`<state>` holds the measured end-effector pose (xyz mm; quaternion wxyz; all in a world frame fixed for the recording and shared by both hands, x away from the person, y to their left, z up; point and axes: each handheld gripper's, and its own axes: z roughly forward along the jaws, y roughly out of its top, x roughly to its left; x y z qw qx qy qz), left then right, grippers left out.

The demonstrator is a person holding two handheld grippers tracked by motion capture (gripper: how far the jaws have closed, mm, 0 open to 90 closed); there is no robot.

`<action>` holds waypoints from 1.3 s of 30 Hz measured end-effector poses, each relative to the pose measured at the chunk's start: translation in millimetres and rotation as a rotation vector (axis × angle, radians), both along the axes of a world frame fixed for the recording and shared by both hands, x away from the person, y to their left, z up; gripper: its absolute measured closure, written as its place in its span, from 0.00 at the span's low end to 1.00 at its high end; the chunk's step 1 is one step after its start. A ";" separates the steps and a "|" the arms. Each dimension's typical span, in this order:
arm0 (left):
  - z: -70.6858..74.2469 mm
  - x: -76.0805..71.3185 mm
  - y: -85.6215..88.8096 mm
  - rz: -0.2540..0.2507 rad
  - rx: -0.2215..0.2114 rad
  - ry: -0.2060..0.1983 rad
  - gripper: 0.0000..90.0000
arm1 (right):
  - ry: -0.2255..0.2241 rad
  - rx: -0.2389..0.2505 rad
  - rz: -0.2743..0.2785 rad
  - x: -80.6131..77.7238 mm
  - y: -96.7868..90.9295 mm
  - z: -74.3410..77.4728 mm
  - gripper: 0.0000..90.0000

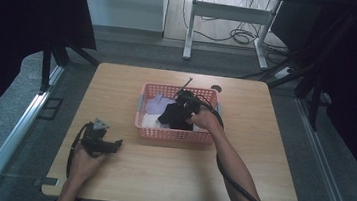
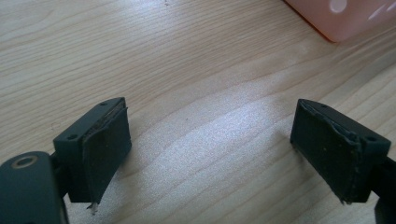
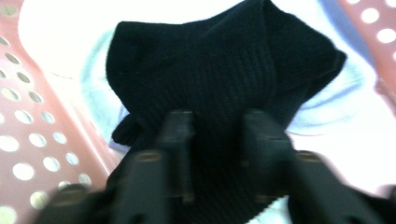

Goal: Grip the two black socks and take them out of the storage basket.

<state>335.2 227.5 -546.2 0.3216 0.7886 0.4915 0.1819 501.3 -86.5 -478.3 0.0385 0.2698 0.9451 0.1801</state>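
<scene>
Black knitted cloth (image 3: pixel 219 74) lies in the pink basket (image 1: pixel 175 134) at the far middle of the wooden table (image 1: pixel 168 175), pinched between the narrowed jaws of the right gripper (image 3: pixel 217 140). The left gripper (image 2: pixel 210 149) rests near-left, jaws wide and empty.

a lab: black curtains (image 1: pixel 19 13), rails, cabled desk frame (image 1: pixel 225 20).

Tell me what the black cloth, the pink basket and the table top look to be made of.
Black ribbed cloth: knitted fabric, matt, with fine ribs showing; probably a sock, though I cannot be sure. Pink perforated basket: moulded plastic, slightly glossy, with rows of round holes. Pale table top: wood or wood-look laminate, smooth, with grain lines and a soft sheen.
</scene>
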 end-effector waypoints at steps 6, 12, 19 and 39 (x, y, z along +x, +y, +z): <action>0.1 0.0 0.0 0.000 0.001 0.001 0.13 | -0.022 0.018 -0.004 -2.5 -5.1 16.1 0.94; 0.1 0.0 0.0 0.000 0.001 0.001 0.13 | -0.043 0.061 -0.011 -3.0 -10.4 30.1 0.94; -0.1 0.1 -0.1 -0.001 0.000 0.000 0.13 | -0.079 0.094 -0.018 -6.9 -15.1 56.6 0.94; 0.1 0.0 -0.1 -0.001 0.001 0.001 0.13 | -0.084 0.124 -0.066 -7.3 -28.5 66.2 0.95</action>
